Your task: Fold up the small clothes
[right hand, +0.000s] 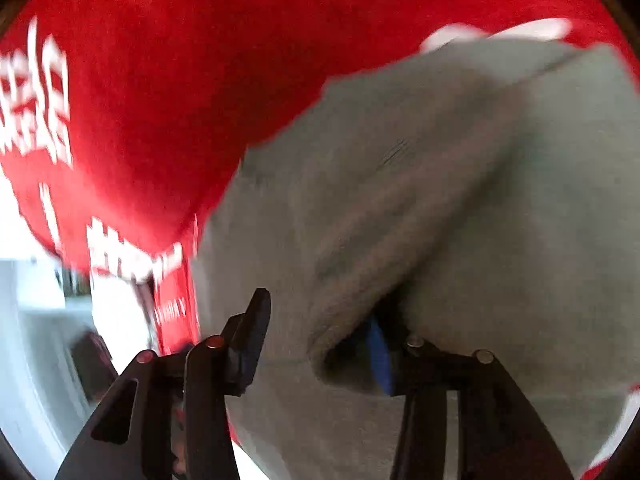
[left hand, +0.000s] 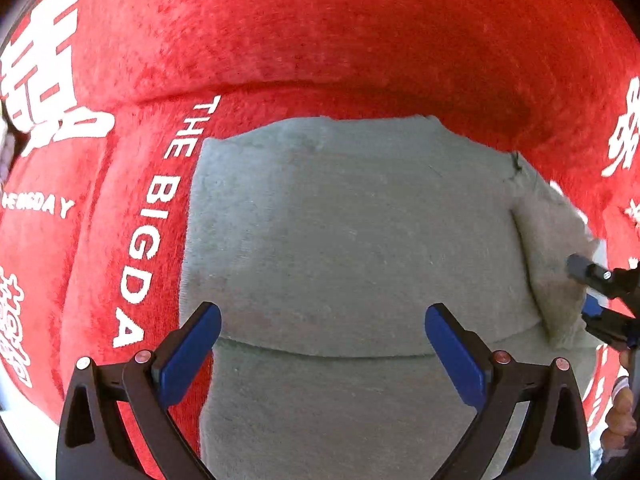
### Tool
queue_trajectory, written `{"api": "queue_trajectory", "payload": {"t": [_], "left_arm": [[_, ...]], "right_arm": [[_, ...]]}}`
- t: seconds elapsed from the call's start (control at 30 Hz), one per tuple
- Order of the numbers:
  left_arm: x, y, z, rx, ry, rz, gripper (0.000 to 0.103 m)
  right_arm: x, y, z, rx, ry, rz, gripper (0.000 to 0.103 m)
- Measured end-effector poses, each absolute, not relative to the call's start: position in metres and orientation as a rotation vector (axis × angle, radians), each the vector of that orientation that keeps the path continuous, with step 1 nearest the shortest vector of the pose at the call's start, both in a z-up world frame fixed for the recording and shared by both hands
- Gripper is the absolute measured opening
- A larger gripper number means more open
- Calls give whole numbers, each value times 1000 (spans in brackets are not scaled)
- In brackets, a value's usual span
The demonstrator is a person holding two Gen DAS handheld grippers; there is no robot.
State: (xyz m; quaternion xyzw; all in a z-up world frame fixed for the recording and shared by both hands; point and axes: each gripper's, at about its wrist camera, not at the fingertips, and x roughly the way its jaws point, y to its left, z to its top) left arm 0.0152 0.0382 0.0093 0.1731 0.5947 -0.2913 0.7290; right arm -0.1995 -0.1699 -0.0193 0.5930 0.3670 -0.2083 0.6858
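The grey garment [left hand: 352,240] lies on the red cloth [left hand: 320,32] in front of you, and it looks partly folded: a straight crease runs across it near your left gripper [left hand: 322,350], and the near layer sits over the rest like a folded-up hem. The right-hand edge is not down yet. From the left view, a flap of the grey fabric stands lifted at that side, with your right gripper [left hand: 600,292] reaching in at it. I'd judge you are midway, with that side flap to bring over and at least one more fold to square the bundle.

Your left gripper hangs just above the garment with its blue pads [left hand: 192,356] spread wide, holding nothing. Your right gripper [right hand: 320,340] has its fingers apart with a fold of grey fabric between them, one blue pad tucked under the flap (the picture is too blurred to tell whether it actually grips).

The surface is a plush red cloth printed with white lettering [left hand: 156,220]. Beyond its edge the right view shows only pale, smeared surroundings [right hand: 40,340].
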Motion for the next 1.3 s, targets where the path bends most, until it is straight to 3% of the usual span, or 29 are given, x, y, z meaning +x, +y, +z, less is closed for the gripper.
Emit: {"api": "queue_trajectory", "payload": {"t": [0.07, 0.1, 0.13, 0.37, 0.57, 0.67, 0.73, 0.8, 1.0, 1.03, 1.07, 1.1, 1.17, 1.3], "left_arm": [[20, 39, 10, 337, 1327, -662, 102], [23, 41, 11, 307, 1336, -680, 102], [27, 43, 12, 276, 1346, -701, 102], [50, 53, 12, 1, 1463, -833, 102], [57, 50, -7, -118, 1568, -885, 102], [53, 42, -17, -109, 1605, -889, 102], [48, 38, -19, -82, 1603, -893, 102], [44, 31, -19, -43, 1594, -891, 102], [36, 9, -21, 4, 1598, -903, 102], [35, 5, -22, 18, 1595, -898, 98], [33, 1, -21, 36, 1589, -892, 76], [31, -4, -21, 65, 1590, -887, 41], [29, -9, -24, 74, 1627, -906, 9], [38, -10, 8, 28, 1545, -960, 9]], "right_arm": [[-209, -181, -21, 1387, 767, -538, 46], [-212, -188, -22, 1411, 748, -574, 22], [-208, -190, -21, 1405, 745, -581, 10], [-113, -137, 15, 1026, 881, -284, 10], [-70, -72, -18, 921, 1097, -113, 14], [-77, -68, -25, 926, 1140, -127, 18], [-90, -72, -21, 964, 1121, -129, 35], [-113, -79, -15, 1002, 1097, -144, 42], [-217, -114, -13, 1199, 1028, -290, 42], [-230, -118, -15, 1241, 1008, -318, 42], [-246, -120, -17, 1289, 981, -349, 42], [-261, -122, -20, 1340, 949, -389, 44], [-284, -127, -26, 1417, 895, -453, 48], [-320, -138, -34, 1542, 769, -524, 49]]}}
